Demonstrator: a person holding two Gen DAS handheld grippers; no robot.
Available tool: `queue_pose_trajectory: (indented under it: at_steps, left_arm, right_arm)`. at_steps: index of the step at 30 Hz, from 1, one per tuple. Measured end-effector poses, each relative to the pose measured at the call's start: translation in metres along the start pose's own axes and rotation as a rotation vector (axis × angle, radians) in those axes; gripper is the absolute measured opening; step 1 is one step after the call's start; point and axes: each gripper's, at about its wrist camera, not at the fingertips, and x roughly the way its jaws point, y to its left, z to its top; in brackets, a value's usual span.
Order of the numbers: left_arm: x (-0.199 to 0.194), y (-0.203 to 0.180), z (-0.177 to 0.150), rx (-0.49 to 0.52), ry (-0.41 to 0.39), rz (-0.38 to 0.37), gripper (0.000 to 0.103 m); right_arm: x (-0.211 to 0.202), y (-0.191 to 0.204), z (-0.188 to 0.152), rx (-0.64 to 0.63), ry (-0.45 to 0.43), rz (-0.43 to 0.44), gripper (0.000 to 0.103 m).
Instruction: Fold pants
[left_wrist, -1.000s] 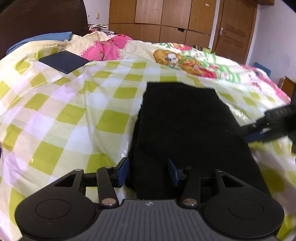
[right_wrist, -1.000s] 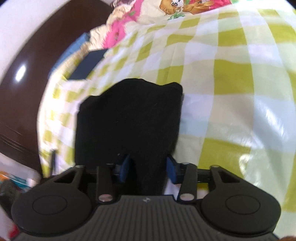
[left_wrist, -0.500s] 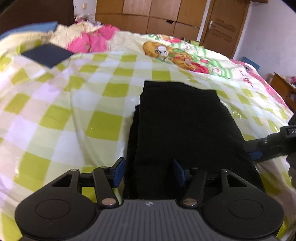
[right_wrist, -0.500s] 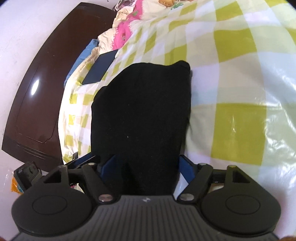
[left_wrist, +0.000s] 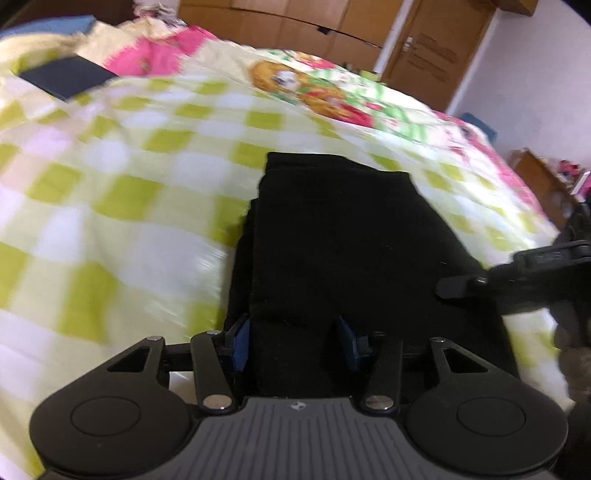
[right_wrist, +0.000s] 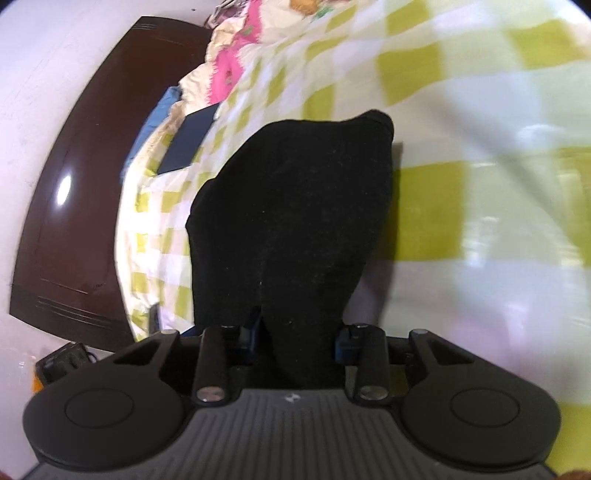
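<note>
Black pants (left_wrist: 343, 236) lie folded in a long stack on the checked bedspread (left_wrist: 110, 206). My left gripper (left_wrist: 295, 345) is at the near end of the stack, jaws apart, with the near fabric edge between its blue pads (left_wrist: 240, 345). My right gripper (right_wrist: 295, 338) straddles another edge of the pants (right_wrist: 295, 206), jaws apart with fabric between them. The right gripper also shows at the right of the left wrist view (left_wrist: 461, 288), at the pants' right side.
A dark blue folded item (left_wrist: 68, 77) lies at the far left of the bed, near pink bedding (left_wrist: 155, 55). A dark wooden headboard (right_wrist: 70, 184) stands beyond the bed. Wooden wardrobes and a door (left_wrist: 428, 48) stand at the back.
Both grippers have pushed further onto the pants, so fabric now sits between the jaws of each. The right gripper's jaws have narrowed since half a second ago. Both views are blurred by motion.
</note>
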Motion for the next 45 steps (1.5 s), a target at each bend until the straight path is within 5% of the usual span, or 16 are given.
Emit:
queue_pose_trajectory:
  at_steps: [4,11,15,19,25,30,45]
  left_arm:
    - [0.005,-0.048,-0.016,0.091,-0.01,-0.004,0.06]
    - [-0.02,-0.082,-0.019,0.217,-0.112,0.212,0.06]
    - [-0.019,-0.091,-0.015,0.23,-0.149,0.238,0.062]
    - [0.014,-0.097,-0.02,0.241,-0.044,0.294,0.064]
    - [-0.006,-0.11,-0.029,0.213,-0.063,0.309,0.064]
    - [-0.008,-0.12,-0.039,0.231,-0.068,0.324,0.065]
    - [-0.024,-0.136,-0.059,0.24,-0.102,0.331,0.07]
  right_arm:
    - [-0.023,-0.012,0.014,-0.047,-0.03,-0.121,0.043]
    - [-0.077,0.015,-0.011,-0.207,-0.221,-0.295,0.049]
    - [-0.082,0.035,-0.051,-0.246,-0.28,-0.227,0.049]
    - [-0.041,0.039,-0.074,-0.288,-0.215,-0.306,0.051]
    - [-0.068,0.053,-0.088,-0.28,-0.29,-0.27,0.053]
    - [-0.049,0.043,-0.099,-0.284,-0.209,-0.325,0.061]
    - [-0.067,0.042,-0.128,-0.241,-0.283,-0.266,0.061]
